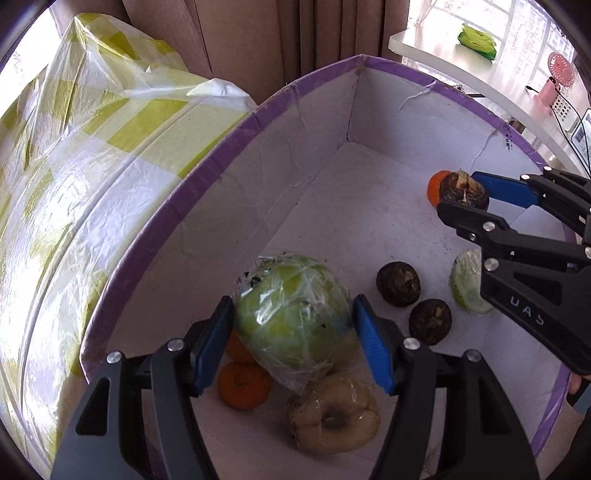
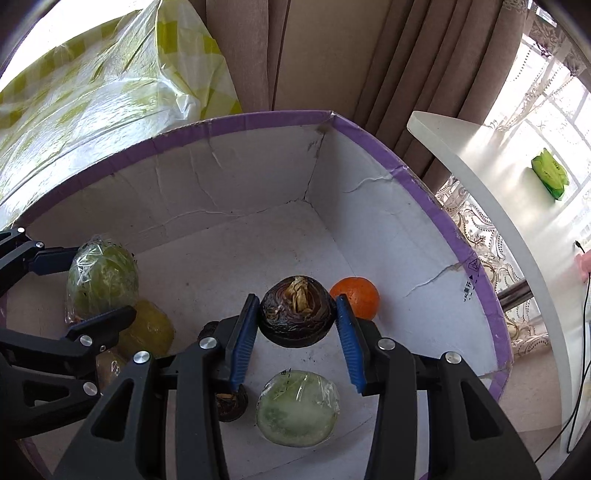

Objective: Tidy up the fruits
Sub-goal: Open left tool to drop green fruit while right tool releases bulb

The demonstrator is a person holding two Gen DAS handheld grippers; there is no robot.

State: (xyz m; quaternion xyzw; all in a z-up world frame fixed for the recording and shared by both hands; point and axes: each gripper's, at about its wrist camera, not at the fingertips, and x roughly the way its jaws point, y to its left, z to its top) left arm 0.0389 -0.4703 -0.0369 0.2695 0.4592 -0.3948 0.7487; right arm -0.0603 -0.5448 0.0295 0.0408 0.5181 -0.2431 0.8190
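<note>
Both grippers loaded inside the box (image 2: pixel 424 192): right gripper (image 2: pixel 295 314) clamps a dark brown bulb (image 2: pixel 295 314) beside the far-wall orange (image 2: pixel 356 297); left gripper (image 1: pixel 293 332) pinches the wrapped cabbage (image 1: pixel 291 314) over two oranges (image 1: pixel 243 384). Sorting looks mid-way; loose bulbs and a cut half remain on the floor.

Brown curtains (image 2: pixel 317 55) hang behind; a white shelf (image 2: pixel 491 177) stands at a bright window (image 1: pixel 517 33), daylight falling on it.
</note>
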